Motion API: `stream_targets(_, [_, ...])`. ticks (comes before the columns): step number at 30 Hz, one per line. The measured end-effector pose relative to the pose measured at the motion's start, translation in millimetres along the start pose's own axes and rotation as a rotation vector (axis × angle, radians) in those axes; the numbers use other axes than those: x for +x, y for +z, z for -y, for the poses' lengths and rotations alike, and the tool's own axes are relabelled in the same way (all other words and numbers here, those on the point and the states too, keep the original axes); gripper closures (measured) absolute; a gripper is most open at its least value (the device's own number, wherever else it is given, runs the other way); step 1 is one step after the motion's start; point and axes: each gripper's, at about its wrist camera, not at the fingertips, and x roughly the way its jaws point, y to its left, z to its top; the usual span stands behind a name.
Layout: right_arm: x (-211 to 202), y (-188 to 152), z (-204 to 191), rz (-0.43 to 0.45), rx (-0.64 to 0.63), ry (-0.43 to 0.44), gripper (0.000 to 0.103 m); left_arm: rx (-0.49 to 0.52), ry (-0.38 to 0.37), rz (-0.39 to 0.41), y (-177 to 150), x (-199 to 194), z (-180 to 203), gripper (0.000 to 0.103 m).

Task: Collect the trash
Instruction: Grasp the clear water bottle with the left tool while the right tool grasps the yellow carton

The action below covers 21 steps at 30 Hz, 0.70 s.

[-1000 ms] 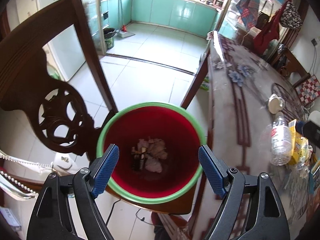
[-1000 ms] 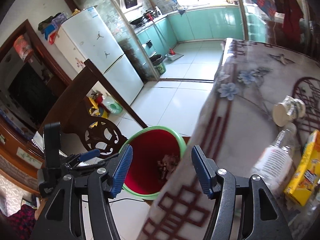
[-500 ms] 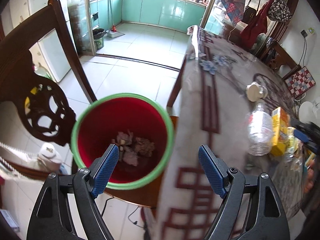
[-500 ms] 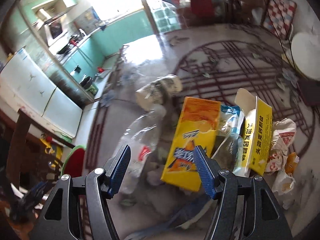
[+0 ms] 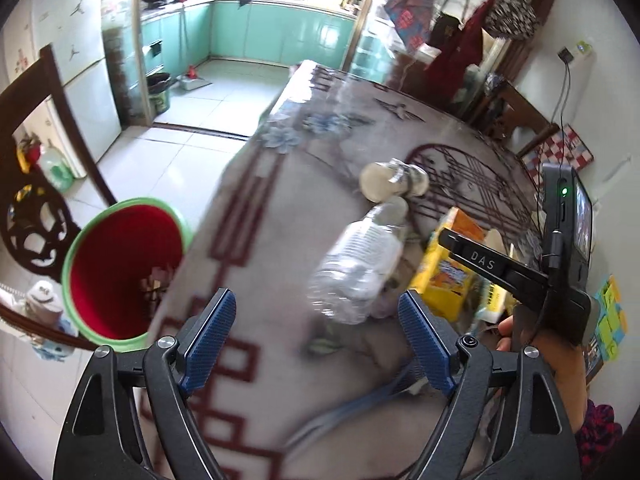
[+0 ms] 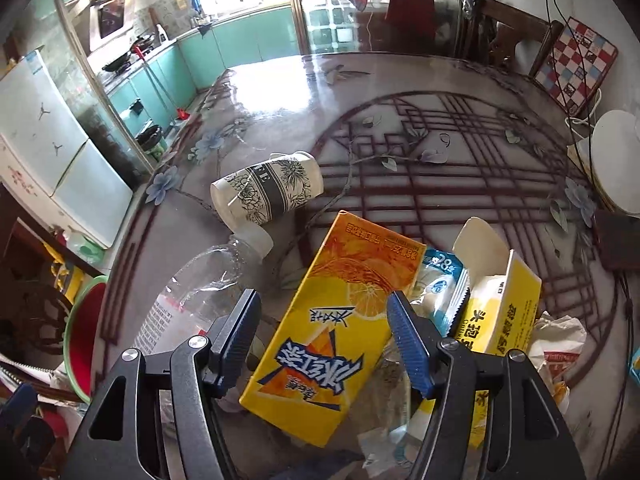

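Glossy patterned table (image 6: 400, 92) bears litter; teal kitchen cabinets (image 5: 280, 36) stand beyond.

White fridge (image 6: 44, 148) left, teal kitchen cabinets (image 5: 280, 36) behind, checkered cushion (image 6: 576, 64) right.

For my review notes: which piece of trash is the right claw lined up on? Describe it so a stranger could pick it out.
On the patterned table, find the litter heap at the near edge. The tall yellow drink carton with orange-slice artwork lies flat there, between the open right claw's blue pads. A clear plastic bottle is left of it, an opened yellow box right.
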Motion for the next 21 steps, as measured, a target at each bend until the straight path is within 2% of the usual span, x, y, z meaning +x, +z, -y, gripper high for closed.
stream_targets(8, [-3,-1,8,-0.040,-0.031,0.087,0.038,0.048,0.023,-0.019,1,20,21,0.019])
stream_targets(13, [-16,4,16,-0.008,0.000,0.158,0.038,0.116,0.015,-0.065,0,45,32,0.019])
stream_targets(18, [-24,8,21,-0.006,-0.006,0.148,0.038,0.211,-0.002,-0.123,5,69,41,0.019])
stream_targets(21, [-25,8,26,-0.026,-0.008,0.104,0.038,0.162,-0.032,-0.184,10,89,31,0.019])
